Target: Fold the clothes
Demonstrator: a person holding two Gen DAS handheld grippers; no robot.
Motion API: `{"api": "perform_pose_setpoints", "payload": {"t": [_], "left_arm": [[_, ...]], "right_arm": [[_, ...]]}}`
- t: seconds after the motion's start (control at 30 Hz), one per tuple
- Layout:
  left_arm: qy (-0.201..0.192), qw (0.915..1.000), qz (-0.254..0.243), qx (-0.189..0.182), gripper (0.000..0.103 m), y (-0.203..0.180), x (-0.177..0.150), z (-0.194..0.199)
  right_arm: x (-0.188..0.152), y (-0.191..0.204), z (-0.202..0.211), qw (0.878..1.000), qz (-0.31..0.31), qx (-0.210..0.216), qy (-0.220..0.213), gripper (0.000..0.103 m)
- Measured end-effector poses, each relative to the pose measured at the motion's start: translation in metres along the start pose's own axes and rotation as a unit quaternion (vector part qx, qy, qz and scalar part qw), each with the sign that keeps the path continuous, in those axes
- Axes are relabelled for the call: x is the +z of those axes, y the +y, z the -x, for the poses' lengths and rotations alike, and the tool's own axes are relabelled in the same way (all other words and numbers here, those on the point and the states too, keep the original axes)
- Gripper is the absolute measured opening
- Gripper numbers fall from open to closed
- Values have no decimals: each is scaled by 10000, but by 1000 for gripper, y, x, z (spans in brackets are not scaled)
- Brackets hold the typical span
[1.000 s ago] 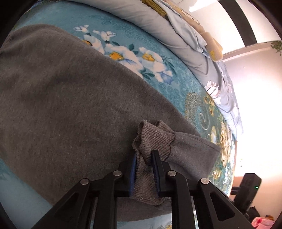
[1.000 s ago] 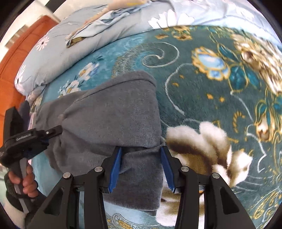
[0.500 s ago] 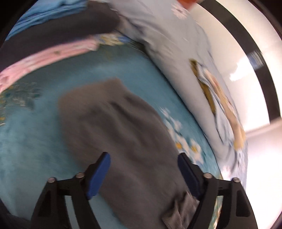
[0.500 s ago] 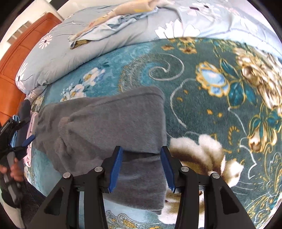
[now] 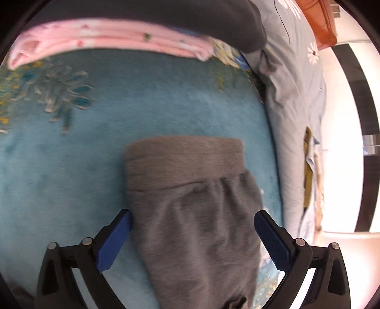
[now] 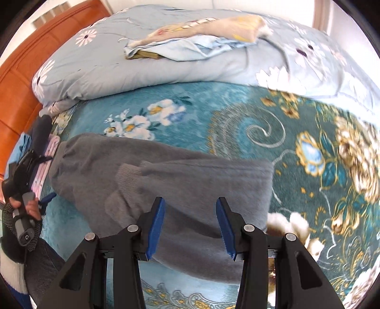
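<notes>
Grey trousers lie folded lengthwise on a teal floral blanket, one ribbed cuff laid back on top. In the left wrist view the waistband is ahead of my left gripper. Its jaws are opening, wide apart, either side of the cloth without pressing on it. My right gripper hovers over the trousers' other end, jaws half apart, nothing pinched. The left gripper, in a person's hand, shows at the right wrist view's left edge.
A folded pink garment and a dark one lie beyond the waistband. A pale blue floral duvet with a small bundle of cloth on it runs along the blanket's far side. An orange headboard stands behind.
My left gripper let go of the ribbed cuff, opened wide and swung over to the waistband end. My right gripper rose away from the trousers, jaws unchanged.
</notes>
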State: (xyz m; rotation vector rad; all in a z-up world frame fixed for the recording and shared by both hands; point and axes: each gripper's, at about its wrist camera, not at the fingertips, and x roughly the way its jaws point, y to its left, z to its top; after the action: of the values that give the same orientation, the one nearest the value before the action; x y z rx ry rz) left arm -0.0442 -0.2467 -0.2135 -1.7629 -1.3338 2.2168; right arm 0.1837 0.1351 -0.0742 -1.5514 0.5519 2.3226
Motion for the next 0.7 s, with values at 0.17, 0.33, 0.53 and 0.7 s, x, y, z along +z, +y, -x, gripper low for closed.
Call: {"api": "perform_pose_setpoints", "payload": {"t": [0.17,0.33,0.53,0.7], "left_arm": [[188,9983,221,-509,102,5,7,-5],[266,9987,54,-435,99,0,11,-8],[319,9983,387,-311,93,15,14,-11],[344,9990,170,-220,93,8,16,-11]], "right_arm": [[13,33,1,9995,245,-179,51,46],[24,58,-11,9988,262,-328,254,46],[29,91,-29,9968,385,-431,547,46],[31,116,-34,9955,566,-485,586,46]]}}
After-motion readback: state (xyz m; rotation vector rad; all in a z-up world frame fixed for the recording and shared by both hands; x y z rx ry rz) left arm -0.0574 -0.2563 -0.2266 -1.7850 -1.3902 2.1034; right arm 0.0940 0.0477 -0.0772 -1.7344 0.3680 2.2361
